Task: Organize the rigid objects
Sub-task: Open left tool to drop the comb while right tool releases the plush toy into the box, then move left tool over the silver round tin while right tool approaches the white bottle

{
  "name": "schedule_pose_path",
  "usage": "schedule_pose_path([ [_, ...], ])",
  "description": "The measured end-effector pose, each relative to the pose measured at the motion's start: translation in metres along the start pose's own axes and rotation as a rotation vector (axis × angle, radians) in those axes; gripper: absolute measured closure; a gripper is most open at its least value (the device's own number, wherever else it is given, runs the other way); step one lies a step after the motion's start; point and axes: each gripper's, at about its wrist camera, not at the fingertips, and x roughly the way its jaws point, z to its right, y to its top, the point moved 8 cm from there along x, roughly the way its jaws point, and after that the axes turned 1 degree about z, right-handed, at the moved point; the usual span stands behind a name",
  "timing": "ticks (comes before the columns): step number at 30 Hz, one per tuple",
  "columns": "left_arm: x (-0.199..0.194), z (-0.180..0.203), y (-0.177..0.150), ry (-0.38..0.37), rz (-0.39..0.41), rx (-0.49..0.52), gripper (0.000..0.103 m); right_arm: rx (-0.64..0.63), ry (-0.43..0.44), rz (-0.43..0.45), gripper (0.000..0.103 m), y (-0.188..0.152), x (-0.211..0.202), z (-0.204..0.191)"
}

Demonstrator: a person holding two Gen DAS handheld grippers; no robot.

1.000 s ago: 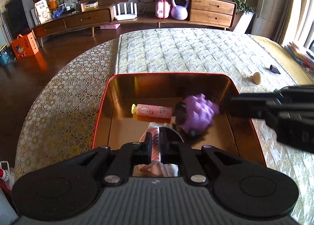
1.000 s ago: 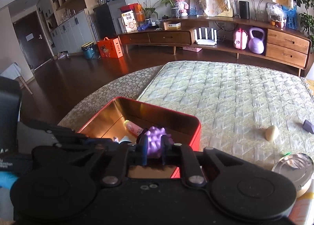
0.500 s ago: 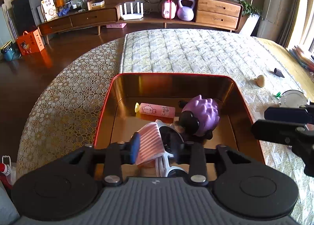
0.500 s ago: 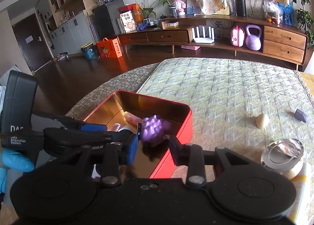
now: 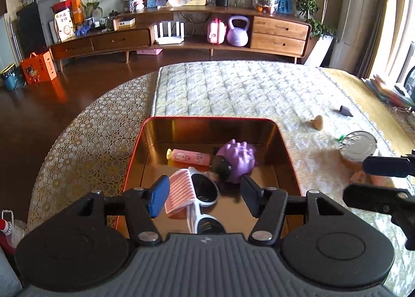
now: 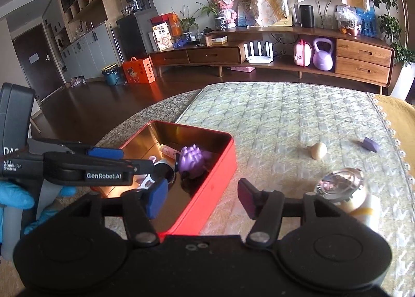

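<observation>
My left gripper (image 5: 203, 197) hangs over the near end of the red tin (image 5: 288, 157); its jaws have just been opening and hold nothing, the pink ribbed piece (image 5: 180, 192) and white sunglasses (image 5: 203, 202) lying in the tin below. My right gripper (image 6: 198, 199) has likewise just been opening, empty, above the tin's right wall. The purple spiky toy (image 6: 192, 159) rests inside the tin.

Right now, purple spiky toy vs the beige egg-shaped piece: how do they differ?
The purple spiky toy lies inside the red tin; the beige egg-shaped piece sits out on the quilted cover. The toy is covered in bumps with a dark end; the beige piece looks smooth and plain. The toy looks bigger. Neither is between any jaws.
</observation>
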Motion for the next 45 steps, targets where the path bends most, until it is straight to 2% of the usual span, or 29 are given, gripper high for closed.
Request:
schedule_pose_path([
  [4,-0.011,0.011,0.0,-0.024,0.012,-0.001,0.043,0.004,-0.014,0.012,0.035,-0.005,-0.02,0.006],
  [8,-0.022,0.026,0.001,-0.043,0.024,0.01,0.042,0.03,-0.027,0.03,0.023,-0.009,-0.037,0.014],
  [11,-0.03,0.038,0.002,-0.056,0.039,0.013,0.035,0.043,-0.039,0.047,0.015,-0.012,-0.048,0.02],
  [18,-0.04,0.067,-0.002,-0.089,0.048,0.034,0.033,0.05,-0.089,0.084,0.004,-0.025,-0.077,0.042],
  [25,-0.04,0.099,-0.007,-0.121,0.062,0.05,0.019,0.051,-0.12,0.068,0.001,-0.047,-0.093,0.068],
  [31,-0.028,0.129,-0.007,-0.169,0.043,0.025,0.018,0.029,-0.139,0.053,0.001,-0.061,-0.096,0.084],
  [39,-0.008,0.17,0.01,-0.202,0.021,0.055,0.018,0.048,-0.15,0.04,0.001,-0.069,-0.088,0.109],
  [45,0.019,0.196,0.022,-0.268,-0.045,0.05,0.018,0.05,-0.141,0.024,0.004,-0.071,-0.076,0.123],
])
